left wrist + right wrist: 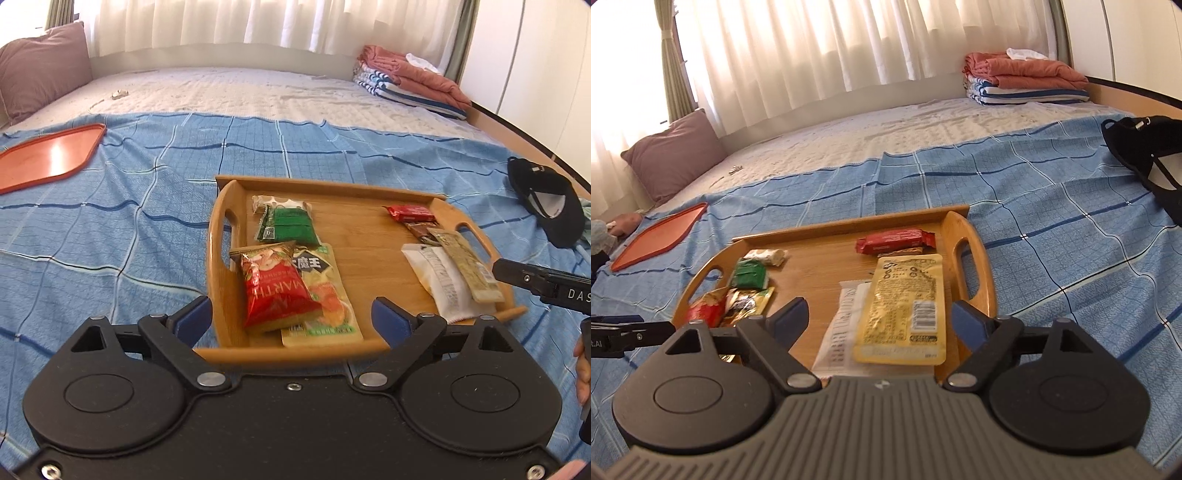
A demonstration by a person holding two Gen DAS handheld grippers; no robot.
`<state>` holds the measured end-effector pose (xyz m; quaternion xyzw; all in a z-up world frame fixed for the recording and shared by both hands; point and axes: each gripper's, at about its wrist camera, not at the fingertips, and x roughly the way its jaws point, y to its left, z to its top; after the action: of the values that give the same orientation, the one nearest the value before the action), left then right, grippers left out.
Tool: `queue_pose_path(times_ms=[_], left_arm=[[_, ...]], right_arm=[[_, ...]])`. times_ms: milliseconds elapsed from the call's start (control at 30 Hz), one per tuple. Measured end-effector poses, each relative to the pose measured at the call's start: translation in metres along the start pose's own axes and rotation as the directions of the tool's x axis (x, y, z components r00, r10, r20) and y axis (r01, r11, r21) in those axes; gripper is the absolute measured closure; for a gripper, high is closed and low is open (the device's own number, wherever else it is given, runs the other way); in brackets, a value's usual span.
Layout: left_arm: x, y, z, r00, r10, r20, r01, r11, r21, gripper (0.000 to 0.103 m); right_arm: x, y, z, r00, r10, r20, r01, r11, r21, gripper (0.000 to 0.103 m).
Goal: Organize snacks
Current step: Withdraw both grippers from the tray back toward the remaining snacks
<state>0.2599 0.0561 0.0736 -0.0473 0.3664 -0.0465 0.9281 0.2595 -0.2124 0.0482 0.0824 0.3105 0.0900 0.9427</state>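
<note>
From the left wrist, the left gripper hangs with its jaws spread wide and nothing between the pads, above the near rim of the wooden tray that sits on the blue checked bedspread. Just ahead lies the red snack bag, resting on a yellow-green pouch; a green packet is farther back, and a white sachet and a tan sachet lie along the right side. From the right wrist, the right gripper is likewise released and empty, poised over the yellow sachet that overlaps a white packet, with a red bar beyond it; something brownish seems tucked under that bar, though blur makes it hard to say. An orange tray lies well apart to the left, bare. The snacks all sit in the wooden tray in two groups, so a placing step looks finished; what remains, if anything, is tidying the overlaps, which would call for a low, flat pinch on a thin edge.
</note>
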Motion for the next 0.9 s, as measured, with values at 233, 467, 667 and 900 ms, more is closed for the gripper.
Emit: queue_pose_path(times_ms=[233,467,667,900], left_arm=[[-0.047,-0.007,-0.021,0.999,-0.018,0.041,0.018,1.000,0.007,0.007],[-0.087,-0.008,-0.047,0.998,-0.033,0.060,0.033,0.999,0.007,0.007],[-0.112,-0.005,-0.072,0.996,-0.022,0.088,0.022,1.000,0.009,0.007],[-0.123,-0.001,-0.103,0.995,0.003,0.101,-0.003,1.000,-0.003,0.007]], right_arm=[[-0.036,0.024,-0.014,0.999,0.038,0.004,-0.037,0.997,-0.061,0.012],[-0.070,0.051,-0.034,0.997,0.073,0.008,-0.072,0.987,-0.141,0.010],[-0.093,0.065,-0.052,0.995,0.093,0.022,-0.087,0.978,-0.191,0.010],[-0.106,0.072,-0.079,0.995,0.097,0.009,-0.092,0.968,-0.235,0.009]])
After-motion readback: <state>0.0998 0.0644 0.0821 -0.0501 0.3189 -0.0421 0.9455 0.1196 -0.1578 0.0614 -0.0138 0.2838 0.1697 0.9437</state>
